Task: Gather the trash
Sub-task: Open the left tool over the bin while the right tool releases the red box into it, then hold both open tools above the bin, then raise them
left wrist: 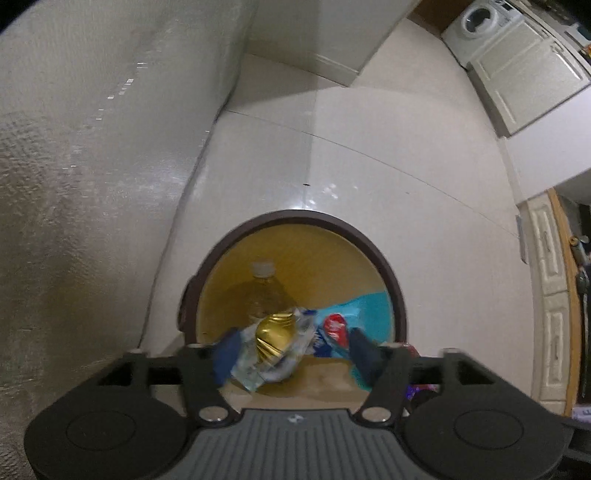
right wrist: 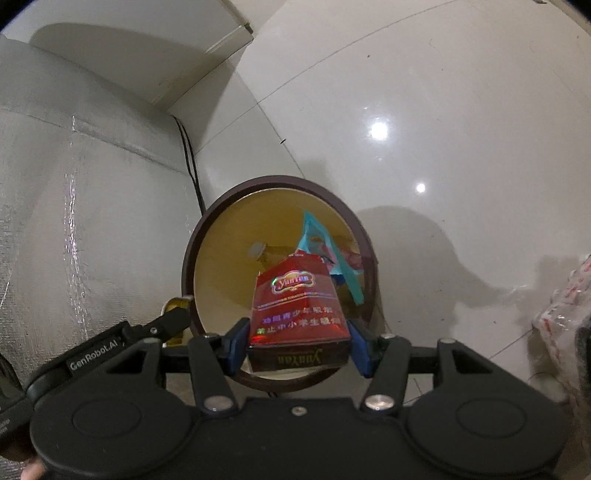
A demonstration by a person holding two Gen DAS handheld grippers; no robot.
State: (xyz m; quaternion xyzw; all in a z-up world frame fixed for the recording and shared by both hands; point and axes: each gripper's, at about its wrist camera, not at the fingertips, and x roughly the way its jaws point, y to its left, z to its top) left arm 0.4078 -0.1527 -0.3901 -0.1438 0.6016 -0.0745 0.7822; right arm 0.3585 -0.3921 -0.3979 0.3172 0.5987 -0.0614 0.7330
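The floor (left wrist: 388, 122), laid in pale glossy tiles with thin joints, is reflecting ceiling lights as bright spots. Standing directly on it is a round bin (right wrist: 236, 206) with a dark brown rim and a yellowish inner wall. A cabinet base (left wrist: 332, 62) and a white washing machine (left wrist: 480, 22) are resting on the floor farther off. A thin black cable (right wrist: 190, 162) is running down to the floor beside a silvery quilted surface (right wrist: 74, 206).

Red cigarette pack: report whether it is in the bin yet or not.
Not yet. The red cigarette pack sits clamped between the right gripper fingers, above the bin mouth, not among the trash at the bottom.
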